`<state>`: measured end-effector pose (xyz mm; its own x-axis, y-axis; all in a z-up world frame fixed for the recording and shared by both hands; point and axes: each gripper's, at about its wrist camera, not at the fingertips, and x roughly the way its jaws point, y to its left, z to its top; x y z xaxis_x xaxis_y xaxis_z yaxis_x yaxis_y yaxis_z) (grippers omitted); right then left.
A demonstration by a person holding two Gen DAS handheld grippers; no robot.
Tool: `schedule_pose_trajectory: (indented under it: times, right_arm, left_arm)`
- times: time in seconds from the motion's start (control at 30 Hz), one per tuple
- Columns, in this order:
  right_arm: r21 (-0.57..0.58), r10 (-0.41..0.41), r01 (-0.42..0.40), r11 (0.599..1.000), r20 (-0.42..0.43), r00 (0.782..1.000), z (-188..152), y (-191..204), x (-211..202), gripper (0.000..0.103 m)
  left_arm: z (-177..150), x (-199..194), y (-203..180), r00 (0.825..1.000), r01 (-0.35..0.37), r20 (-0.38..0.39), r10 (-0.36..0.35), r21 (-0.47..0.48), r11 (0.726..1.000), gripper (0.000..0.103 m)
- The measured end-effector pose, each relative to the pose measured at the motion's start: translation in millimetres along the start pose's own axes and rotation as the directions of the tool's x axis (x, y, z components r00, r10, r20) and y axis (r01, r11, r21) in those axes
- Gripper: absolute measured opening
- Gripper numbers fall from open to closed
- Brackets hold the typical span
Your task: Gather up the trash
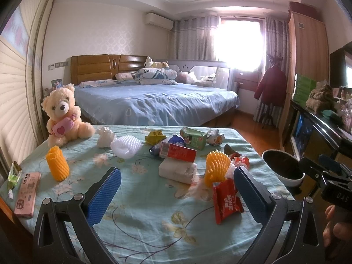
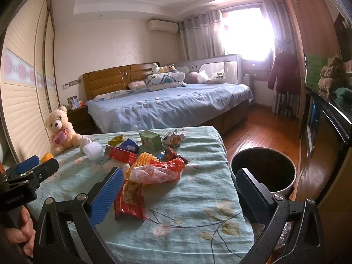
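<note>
On the floral tablecloth (image 1: 136,226), crinkled red wrapper (image 1: 227,201), ribbed orange foam (image 1: 57,164).

Left hand-held gripper (image 1: 177,189) above counter (image 1: 136,224), jaws wide apart, nothing between the blue pads (image 1: 105,195). Red wrapper (image 1: 227,200) lies just inside the right pad. Orange net (image 1: 214,168) behind it, beside white block (image 1: 178,169); red box (image 1: 178,151) rests on the block's far edge. Second orange net (image 1: 57,164) stands upright at left, pink phone (image 1: 27,194) near the left edge. Teddy bear (image 1: 63,114) sits at the far-left corner. Green carton (image 1: 193,137) at far side. Bin (image 1: 283,167) beside the counter's right edge. Right hand-held gripper (image 1: 323,171) over the bin; its jaw state cannot be told.
</note>
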<state>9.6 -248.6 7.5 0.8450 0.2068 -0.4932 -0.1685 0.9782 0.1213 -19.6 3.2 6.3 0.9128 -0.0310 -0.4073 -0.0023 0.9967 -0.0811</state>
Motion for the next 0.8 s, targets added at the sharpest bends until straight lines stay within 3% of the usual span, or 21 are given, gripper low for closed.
schedule_pose_trajectory:
  times: [0.8]
  right_arm:
    - [0.025,0.033,-0.032,0.999,-0.035,0.999,-2.4,-7.8,9.8,0.103]
  left_arm:
    - [-4.4,6.1,1.2,1.0,0.014,-0.023,-0.014,-0.005,1.0,0.102]
